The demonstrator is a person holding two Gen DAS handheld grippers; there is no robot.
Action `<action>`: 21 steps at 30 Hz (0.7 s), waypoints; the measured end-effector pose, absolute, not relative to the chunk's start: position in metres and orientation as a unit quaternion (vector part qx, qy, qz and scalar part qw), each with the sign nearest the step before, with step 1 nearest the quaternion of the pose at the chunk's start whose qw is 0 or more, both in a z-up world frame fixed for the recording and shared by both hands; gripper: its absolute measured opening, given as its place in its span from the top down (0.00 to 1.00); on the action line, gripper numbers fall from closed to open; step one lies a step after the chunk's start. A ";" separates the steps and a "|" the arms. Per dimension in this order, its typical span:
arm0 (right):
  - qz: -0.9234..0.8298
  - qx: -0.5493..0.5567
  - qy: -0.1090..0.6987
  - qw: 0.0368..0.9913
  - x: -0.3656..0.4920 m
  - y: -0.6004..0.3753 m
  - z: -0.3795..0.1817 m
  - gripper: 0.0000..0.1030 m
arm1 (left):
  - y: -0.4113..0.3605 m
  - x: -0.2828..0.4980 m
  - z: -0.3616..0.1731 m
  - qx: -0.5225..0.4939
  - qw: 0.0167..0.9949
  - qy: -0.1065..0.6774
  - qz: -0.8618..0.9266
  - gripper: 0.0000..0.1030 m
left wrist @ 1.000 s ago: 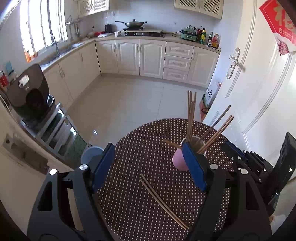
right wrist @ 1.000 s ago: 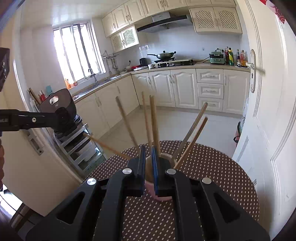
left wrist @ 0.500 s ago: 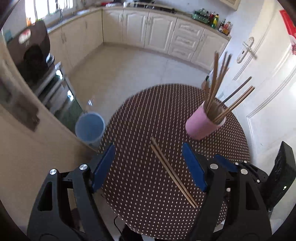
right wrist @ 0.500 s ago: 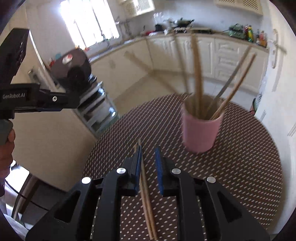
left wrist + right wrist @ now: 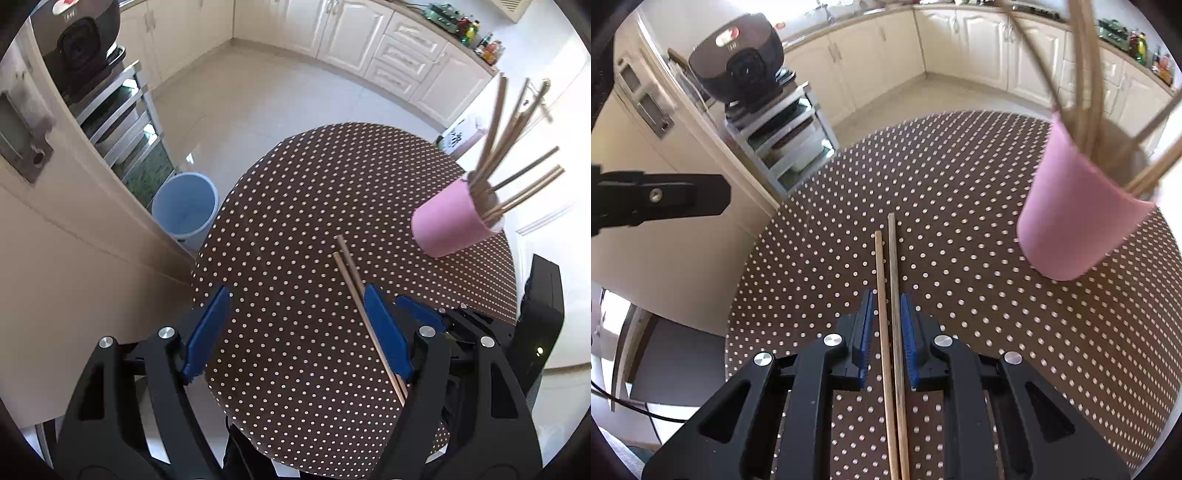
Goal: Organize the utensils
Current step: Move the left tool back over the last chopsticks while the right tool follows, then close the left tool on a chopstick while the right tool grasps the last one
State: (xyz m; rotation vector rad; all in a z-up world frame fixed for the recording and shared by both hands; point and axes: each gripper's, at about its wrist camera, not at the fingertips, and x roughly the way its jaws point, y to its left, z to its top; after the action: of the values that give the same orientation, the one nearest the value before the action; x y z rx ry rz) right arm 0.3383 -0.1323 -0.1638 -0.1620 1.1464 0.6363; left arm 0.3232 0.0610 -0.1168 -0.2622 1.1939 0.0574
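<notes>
A pair of wooden chopsticks (image 5: 891,295) lies side by side on the polka-dot table (image 5: 960,177), running from near its middle toward the near edge, as the right gripper (image 5: 888,325) straddles them with its blue pads a narrow gap apart, one on each side and neither yet pressing the wood. The pink cup (image 5: 1071,218), already bristling with other chopsticks (image 5: 1086,74), stands toward the table's far right edge, well apart from the loose pair. The left gripper (image 5: 295,325) hangs over the near left part of the table with its jaws spread wide, empty.

The step in hand appears to be picking up the loose pair. Doing it well likely means lowering until the pads flank both sticks at table level, then closing squarely so the two are pinched together rather than one rolling free. The grip sits near one end of the sticks, so they may droop or swing once lifted; a slow rise and a tilt toward the cup's mouth should help thread them between the sticks already standing there.
</notes>
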 end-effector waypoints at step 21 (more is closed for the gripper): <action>0.304 -0.119 0.565 0.758 0.380 -0.094 -0.200 0.94 | 0.065 0.348 -0.164 -0.135 0.779 0.610 0.055 0.28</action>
State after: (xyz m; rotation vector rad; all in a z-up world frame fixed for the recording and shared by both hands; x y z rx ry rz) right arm 0.3803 -0.0936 -0.1998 -0.2595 1.2311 0.6625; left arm 0.3476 0.0646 -0.1635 -0.2918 1.3179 0.1192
